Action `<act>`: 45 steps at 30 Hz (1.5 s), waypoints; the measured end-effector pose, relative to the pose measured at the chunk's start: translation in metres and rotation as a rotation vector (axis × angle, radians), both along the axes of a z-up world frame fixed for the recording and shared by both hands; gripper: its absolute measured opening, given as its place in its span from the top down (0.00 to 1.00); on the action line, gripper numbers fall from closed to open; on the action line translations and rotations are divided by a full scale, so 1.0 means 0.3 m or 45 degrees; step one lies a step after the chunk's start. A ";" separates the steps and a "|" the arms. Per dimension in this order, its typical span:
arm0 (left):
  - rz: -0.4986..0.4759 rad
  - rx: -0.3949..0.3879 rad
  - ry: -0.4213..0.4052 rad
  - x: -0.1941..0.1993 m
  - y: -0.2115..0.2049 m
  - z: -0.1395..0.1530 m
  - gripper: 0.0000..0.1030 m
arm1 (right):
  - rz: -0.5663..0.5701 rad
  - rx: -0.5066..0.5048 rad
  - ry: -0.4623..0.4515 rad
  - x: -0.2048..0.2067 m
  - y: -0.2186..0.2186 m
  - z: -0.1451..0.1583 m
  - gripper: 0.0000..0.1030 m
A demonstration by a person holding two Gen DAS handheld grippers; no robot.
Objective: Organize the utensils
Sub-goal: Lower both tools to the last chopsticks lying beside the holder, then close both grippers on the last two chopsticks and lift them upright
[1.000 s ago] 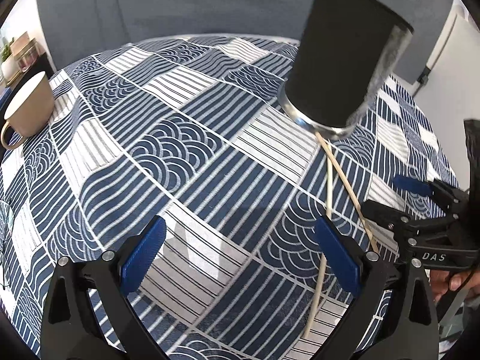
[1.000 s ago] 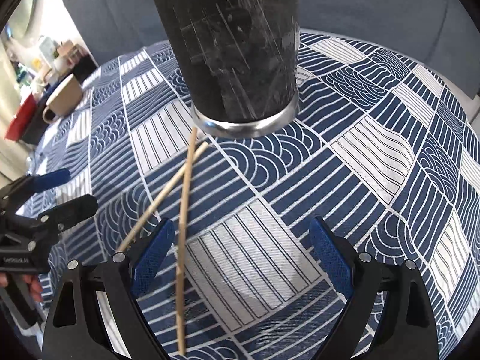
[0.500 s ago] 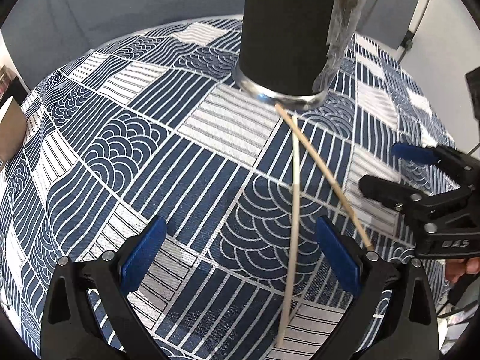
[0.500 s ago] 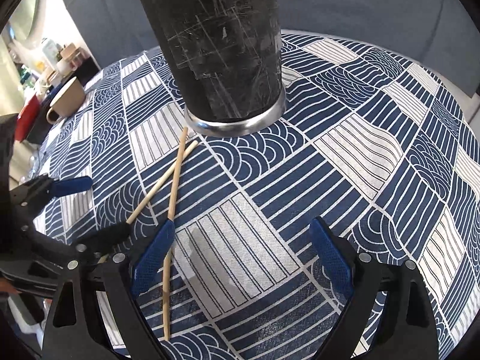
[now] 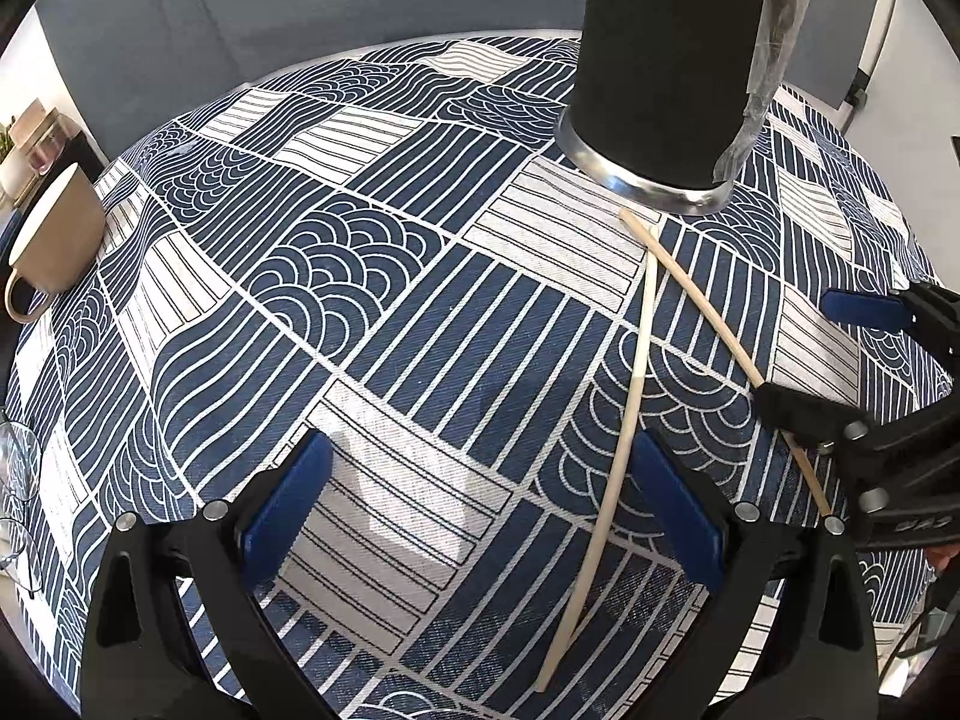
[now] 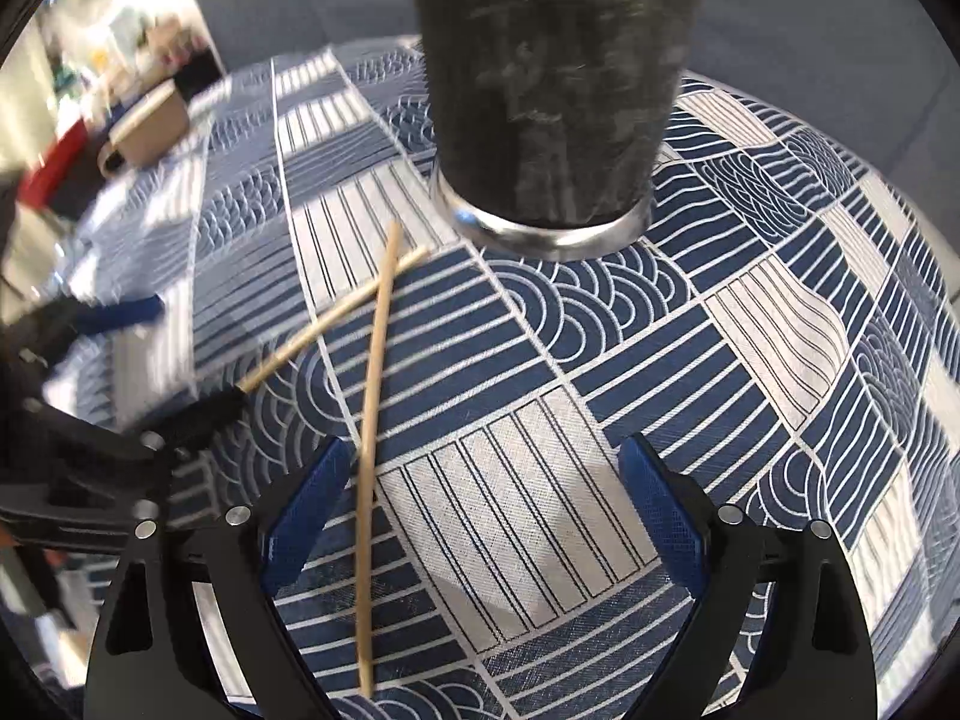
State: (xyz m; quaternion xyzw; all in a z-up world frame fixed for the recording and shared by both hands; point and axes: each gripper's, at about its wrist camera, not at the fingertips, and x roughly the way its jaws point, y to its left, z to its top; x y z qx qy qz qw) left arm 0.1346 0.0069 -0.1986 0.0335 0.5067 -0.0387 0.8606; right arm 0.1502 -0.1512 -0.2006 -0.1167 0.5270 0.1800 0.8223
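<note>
Two wooden chopsticks (image 5: 624, 402) lie crossed on the patterned tablecloth, their far ends near a tall black holder with a metal base (image 5: 666, 72). My left gripper (image 5: 486, 510) is open and empty, its right finger beside one chopstick. My right gripper (image 6: 486, 516) is open and empty, with one chopstick (image 6: 375, 420) running past its left finger. The holder (image 6: 552, 90) stands just beyond. Each gripper shows in the other's view: the right one (image 5: 840, 372) over the second chopstick's near end, the left one (image 6: 138, 360) at the left edge.
A beige mug (image 5: 54, 240) sits at the far left edge of the table, also blurred in the right wrist view (image 6: 150, 126). Glass objects (image 5: 15, 480) show at the left rim. The tablecloth (image 5: 360, 300) covers the round table.
Both grippers have shifted around the chopsticks and holder. The right gripper moved closer to the holder and over the chopsticks. Both stay open; the chopsticks lie as before.
</note>
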 end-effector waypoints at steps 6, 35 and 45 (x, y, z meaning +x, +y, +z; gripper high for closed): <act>-0.010 -0.002 0.014 0.004 0.008 0.012 0.19 | 0.002 -0.009 0.019 0.002 0.010 0.003 0.17; 0.195 -0.256 0.139 0.043 0.203 0.055 0.95 | -0.356 0.123 0.191 0.021 -0.355 0.051 0.96; 0.210 -0.288 0.039 0.111 0.227 0.195 0.95 | -0.439 0.318 0.057 0.111 -0.437 0.219 0.96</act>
